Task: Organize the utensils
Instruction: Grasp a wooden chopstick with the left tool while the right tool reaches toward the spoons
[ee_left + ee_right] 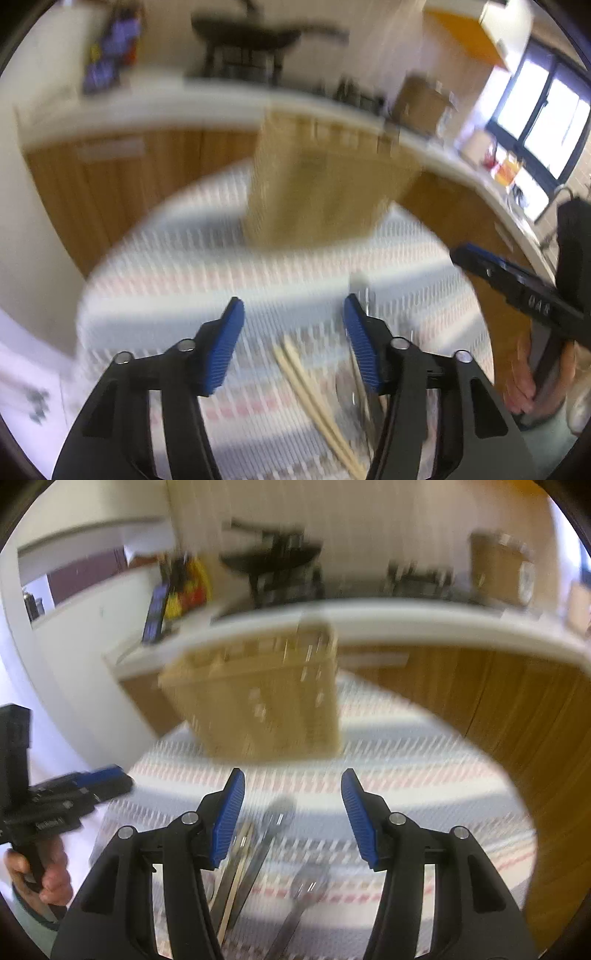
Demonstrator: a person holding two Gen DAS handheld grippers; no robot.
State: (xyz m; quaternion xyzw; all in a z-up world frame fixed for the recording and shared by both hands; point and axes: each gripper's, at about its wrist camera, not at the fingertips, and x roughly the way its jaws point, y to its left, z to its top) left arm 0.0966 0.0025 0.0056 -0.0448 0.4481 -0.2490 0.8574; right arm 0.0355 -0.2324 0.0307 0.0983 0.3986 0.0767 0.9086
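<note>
Black gripper [291, 786] frames — ribbed blue pads, silver screws.

One wooden organizer box [258, 701] is standing mid-frame; two chopsticks [317, 402] are lying at lower centre; two grippers are showing.

A round counter covered with a woven cloth striped in pale blue, white and red [406, 760] carries everything. At twelve o'clock on it stands a light wooden slatted utensil box [258, 705], blurred. Nearer, at about six o'clock in the right wrist view, lie dark metal utensils: a spoon-like piece [306, 890] and long flat handles [255, 860] beside it. In the left wrist view a pair of pale wooden chopsticks [314, 398] lies at six o'clock.
</note>
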